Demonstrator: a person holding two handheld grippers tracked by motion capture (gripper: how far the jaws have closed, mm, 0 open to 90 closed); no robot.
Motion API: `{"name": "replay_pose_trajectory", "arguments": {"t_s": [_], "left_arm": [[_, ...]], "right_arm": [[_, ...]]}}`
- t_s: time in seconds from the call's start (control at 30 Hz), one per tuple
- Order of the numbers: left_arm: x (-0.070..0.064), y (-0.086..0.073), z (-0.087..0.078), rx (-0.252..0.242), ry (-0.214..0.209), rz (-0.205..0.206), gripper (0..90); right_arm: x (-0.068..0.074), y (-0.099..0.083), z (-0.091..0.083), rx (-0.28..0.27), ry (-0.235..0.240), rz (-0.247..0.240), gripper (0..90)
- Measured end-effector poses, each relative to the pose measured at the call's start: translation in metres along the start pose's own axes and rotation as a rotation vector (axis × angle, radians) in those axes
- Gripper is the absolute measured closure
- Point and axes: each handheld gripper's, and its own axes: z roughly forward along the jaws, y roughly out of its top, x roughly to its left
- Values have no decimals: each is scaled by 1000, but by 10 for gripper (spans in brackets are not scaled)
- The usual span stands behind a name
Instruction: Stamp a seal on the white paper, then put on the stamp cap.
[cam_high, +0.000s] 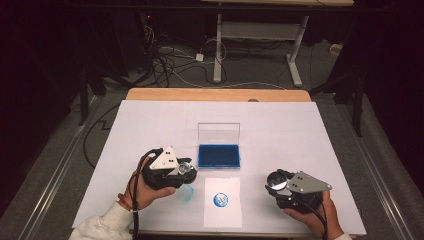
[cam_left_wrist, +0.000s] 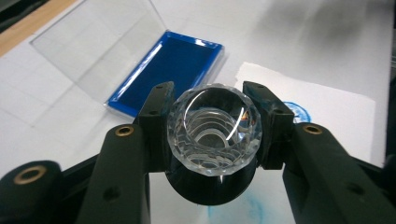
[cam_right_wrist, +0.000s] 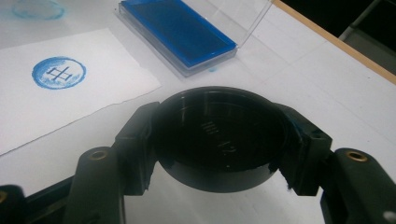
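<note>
Gripping crystal-topped stamp left of ink pad, black cap right, both hand-held grippers clamped, ready for recapping.

A white-covered table carries an open blue ink pad at centre and a stamped paper sheet at six o'clock.
</note>
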Motion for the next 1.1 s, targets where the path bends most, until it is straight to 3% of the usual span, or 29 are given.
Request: {"name": "replay_pose_trajectory", "arguments": {"t_s": [0.13,0.47,0.83,1.1], "left_arm": [[0,-1,-2,-1,5,-5,546],[1,-6,-4,12,22,-13,546],[1,3,-4,-8,13,-9,547],[1,12,-1,-37,1,-9,546]], "right_arm": [[0,3,2,-14,31,13,382],[1,6,14,3,41,2,382],[5,11,20,-6,67,8,382],[14,26,37,-22,116,-2,382]]}}
